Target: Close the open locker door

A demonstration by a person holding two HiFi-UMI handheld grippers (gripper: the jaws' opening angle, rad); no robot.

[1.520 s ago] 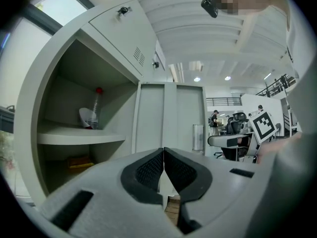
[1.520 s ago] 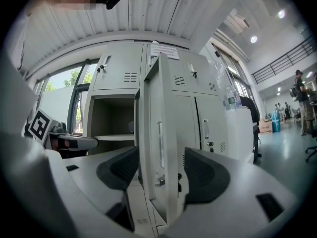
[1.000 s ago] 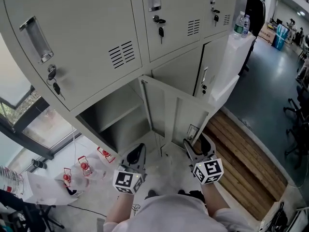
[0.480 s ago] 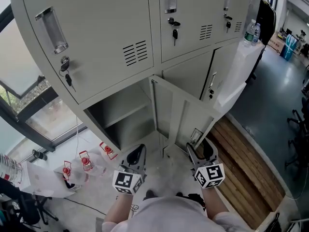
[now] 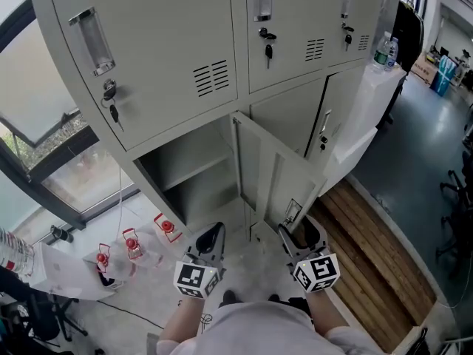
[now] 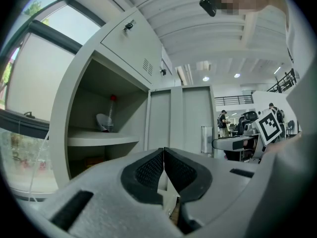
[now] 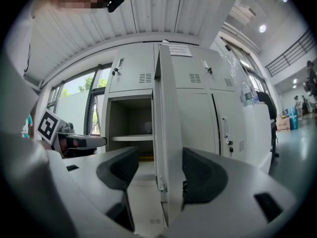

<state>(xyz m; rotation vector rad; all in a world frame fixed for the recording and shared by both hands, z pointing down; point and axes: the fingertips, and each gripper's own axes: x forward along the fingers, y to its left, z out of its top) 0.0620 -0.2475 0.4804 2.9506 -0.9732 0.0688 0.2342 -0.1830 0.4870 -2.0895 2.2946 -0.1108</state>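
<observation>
The grey locker door (image 5: 275,174) of the lower-left compartment (image 5: 185,170) stands swung out toward me, with a small latch plate near its free edge. My left gripper (image 5: 210,238) is low in front of the open compartment, jaws shut with nothing between them (image 6: 164,166). My right gripper (image 5: 298,235) is just below the door's free edge and is open. In the right gripper view the door's edge (image 7: 166,148) runs upright between the two open jaws of my right gripper (image 7: 157,175), touching neither pad. A shelf (image 6: 101,140) inside carries a small white object with a red top (image 6: 107,119).
Shut lockers with keys in their locks fill the wall above and to the right (image 5: 266,50). Red-and-white items lie on the floor at left (image 5: 131,244). To the right are wooden boards (image 5: 373,254) and a white counter with bottles (image 5: 383,49). A window is at left.
The head view has shifted a little, showing more window. My right gripper has edged left, closer under the door's free edge. The door stays open and the left gripper has barely moved.
</observation>
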